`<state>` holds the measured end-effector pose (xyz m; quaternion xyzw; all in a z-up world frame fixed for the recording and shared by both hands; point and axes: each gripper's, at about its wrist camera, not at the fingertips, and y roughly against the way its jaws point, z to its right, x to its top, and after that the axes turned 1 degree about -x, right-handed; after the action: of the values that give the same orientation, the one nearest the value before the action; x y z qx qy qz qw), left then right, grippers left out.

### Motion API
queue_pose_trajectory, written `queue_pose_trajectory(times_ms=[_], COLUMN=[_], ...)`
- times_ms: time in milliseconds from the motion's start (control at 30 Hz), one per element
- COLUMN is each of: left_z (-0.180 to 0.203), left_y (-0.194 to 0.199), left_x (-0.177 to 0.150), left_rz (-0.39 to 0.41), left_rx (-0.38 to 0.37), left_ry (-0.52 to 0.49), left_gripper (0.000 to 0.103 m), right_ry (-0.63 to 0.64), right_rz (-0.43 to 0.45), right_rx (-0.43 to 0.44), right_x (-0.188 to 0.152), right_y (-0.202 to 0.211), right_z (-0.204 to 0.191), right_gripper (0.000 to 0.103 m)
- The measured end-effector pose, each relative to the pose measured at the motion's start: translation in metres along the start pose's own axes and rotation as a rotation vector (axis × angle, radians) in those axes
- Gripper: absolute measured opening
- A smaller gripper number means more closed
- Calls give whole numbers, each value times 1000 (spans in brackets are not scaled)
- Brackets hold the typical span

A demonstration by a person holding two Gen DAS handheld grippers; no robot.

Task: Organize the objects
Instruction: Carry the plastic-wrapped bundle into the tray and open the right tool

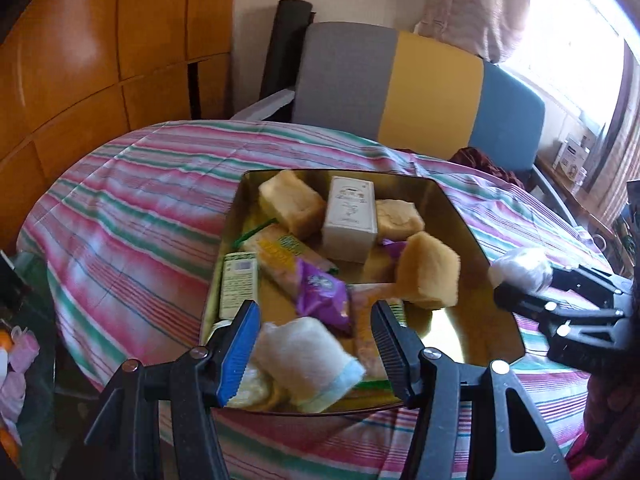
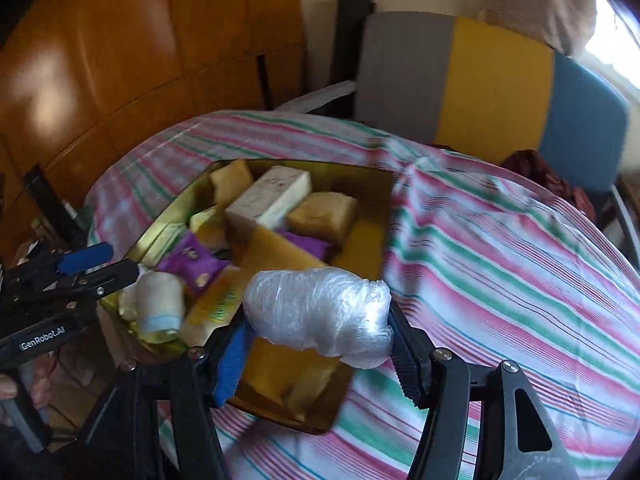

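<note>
A gold metal tin [image 1: 476, 328] [image 2: 360, 248] sits on the striped table and holds yellow sponge blocks [image 1: 428, 276], a white box [image 1: 352, 218] [image 2: 272, 200], purple packets [image 1: 322, 294] and other wrapped packs. My left gripper [image 1: 314, 346] hangs over the tin's near edge, its jaws wide apart with a white rolled cloth [image 1: 308, 360] [image 2: 158, 300] between them, blurred and touching neither finger. My right gripper [image 2: 318, 328] is shut on a clear plastic-wrapped bundle [image 2: 320, 312] [image 1: 520, 270] just above the tin's right side.
The round table has a pink, green and white striped cloth [image 1: 140, 200] [image 2: 500, 260]. A grey, yellow and blue chair [image 1: 420, 88] stands behind it. Wooden cabinets [image 1: 100, 60] are at left, a window and shelf at right.
</note>
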<state>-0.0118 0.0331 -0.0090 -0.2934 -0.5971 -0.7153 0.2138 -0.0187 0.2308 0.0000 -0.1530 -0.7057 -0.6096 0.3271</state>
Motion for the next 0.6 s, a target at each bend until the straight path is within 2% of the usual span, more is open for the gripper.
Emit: queue_pose_trajectory(times_ms=[100,200,300,600], left_z=[-10,-18,-23,-20], left_y=[0,0,-1,-9], left_x=[-1,-2,-2,-3], left_rz=[-3,-3,-4,-10], left_rx=[9,24,38,63], left_ry=[22,35,38,22], left_gripper=[58,59,60,60], right_ry=[43,82,72,33], right_rz=[-47,-105,-158,-166], right_rx=[26,12,16,6], right_x=[2,-3,-8,-15], right_y=[-18,-34,-46,-57], right_z=[-15,-22,-20,-14], right_gripper=[64,65,68,80])
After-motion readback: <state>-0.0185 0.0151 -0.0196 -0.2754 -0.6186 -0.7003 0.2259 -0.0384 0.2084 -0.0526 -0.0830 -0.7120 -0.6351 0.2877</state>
